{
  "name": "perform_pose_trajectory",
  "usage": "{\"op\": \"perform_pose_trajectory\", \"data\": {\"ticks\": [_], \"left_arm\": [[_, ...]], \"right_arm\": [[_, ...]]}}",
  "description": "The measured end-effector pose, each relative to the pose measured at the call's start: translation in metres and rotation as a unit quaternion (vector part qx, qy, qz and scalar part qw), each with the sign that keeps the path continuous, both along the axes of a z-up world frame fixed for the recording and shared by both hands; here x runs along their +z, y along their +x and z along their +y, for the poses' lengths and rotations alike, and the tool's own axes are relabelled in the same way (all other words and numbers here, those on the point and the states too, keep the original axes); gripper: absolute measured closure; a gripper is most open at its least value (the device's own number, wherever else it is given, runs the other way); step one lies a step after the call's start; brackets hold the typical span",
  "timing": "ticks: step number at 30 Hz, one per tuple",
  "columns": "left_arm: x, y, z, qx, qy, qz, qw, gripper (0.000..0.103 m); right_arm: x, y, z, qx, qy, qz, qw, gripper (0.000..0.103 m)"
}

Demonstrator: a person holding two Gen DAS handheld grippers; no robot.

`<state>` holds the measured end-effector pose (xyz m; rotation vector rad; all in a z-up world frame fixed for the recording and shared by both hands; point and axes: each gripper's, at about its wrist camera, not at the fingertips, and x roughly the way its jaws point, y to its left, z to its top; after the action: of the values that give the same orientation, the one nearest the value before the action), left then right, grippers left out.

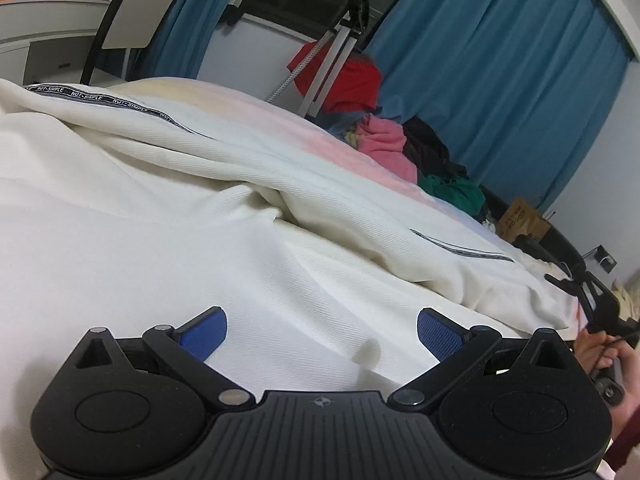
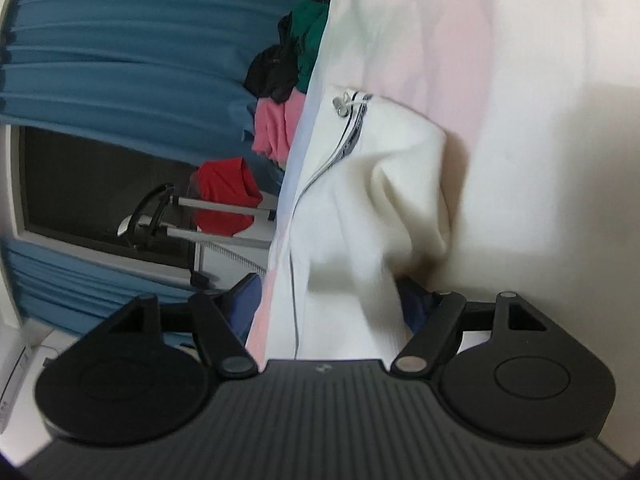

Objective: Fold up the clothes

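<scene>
Right gripper (image 2: 332, 300) pads half hidden behind a white fold, frame blurred; jaws spread, cloth lying loose between, nothing pinched. Left gripper (image 1: 322, 334) fingers wide apart, blue pads (image 1: 438, 330) hovering just over the cloth, gripping nothing. White ribbed garment (image 1: 160, 208) rumpled across the bed (image 1: 304, 128), black lettered tape along one seam, zipper pull (image 2: 342, 105) at a corner. Hand (image 1: 600, 354) cut off at right edge. Beyond: clothes pile (image 1: 404, 140) in pink, black, green, red; blue curtains (image 1: 500, 72), dark window, chair (image 1: 140, 12).
</scene>
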<state>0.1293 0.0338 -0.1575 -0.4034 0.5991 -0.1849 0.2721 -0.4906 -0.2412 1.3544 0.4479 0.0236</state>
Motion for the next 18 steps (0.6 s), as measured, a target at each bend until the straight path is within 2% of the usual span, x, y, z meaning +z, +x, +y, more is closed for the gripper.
{"op": "perform_pose_trajectory", "data": {"ticks": [2, 5, 7, 9, 11, 13, 16, 18], "left_arm": [[-0.002, 0.001, 0.0, -0.001, 0.002, -0.001, 1.0, 0.001], [-0.004, 0.002, 0.0, -0.002, 0.006, -0.004, 1.0, 0.001], [-0.005, 0.001, -0.001, -0.004, 0.01, -0.006, 0.9999, 0.001], [-0.006, 0.002, -0.001, -0.006, 0.014, -0.007, 0.9999, 0.001], [-0.007, 0.003, -0.003, -0.007, 0.018, -0.008, 0.9998, 0.001], [-0.008, 0.004, -0.005, -0.009, 0.024, -0.009, 0.9996, 0.001], [-0.008, 0.004, -0.008, -0.012, 0.035, -0.013, 0.9992, 0.001], [-0.006, 0.002, -0.009, -0.013, 0.036, -0.016, 0.9991, 0.001]], "right_arm": [[-0.004, 0.006, -0.01, -0.031, 0.014, -0.001, 0.999, 0.029], [0.004, 0.002, -0.022, -0.114, -0.019, -0.012, 0.993, 0.029], [0.01, -0.002, -0.029, -0.168, -0.045, -0.024, 0.984, 0.034], [0.009, 0.005, -0.034, -0.164, -0.046, -0.017, 0.985, 0.039], [0.004, 0.016, -0.033, -0.144, -0.057, 0.014, 0.988, 0.053], [-0.001, 0.026, -0.032, -0.124, -0.067, 0.044, 0.989, 0.074], [-0.003, 0.028, -0.031, -0.135, -0.07, 0.047, 0.987, 0.086], [0.01, 0.027, -0.032, -0.144, -0.115, 0.037, 0.982, 0.088]]}}
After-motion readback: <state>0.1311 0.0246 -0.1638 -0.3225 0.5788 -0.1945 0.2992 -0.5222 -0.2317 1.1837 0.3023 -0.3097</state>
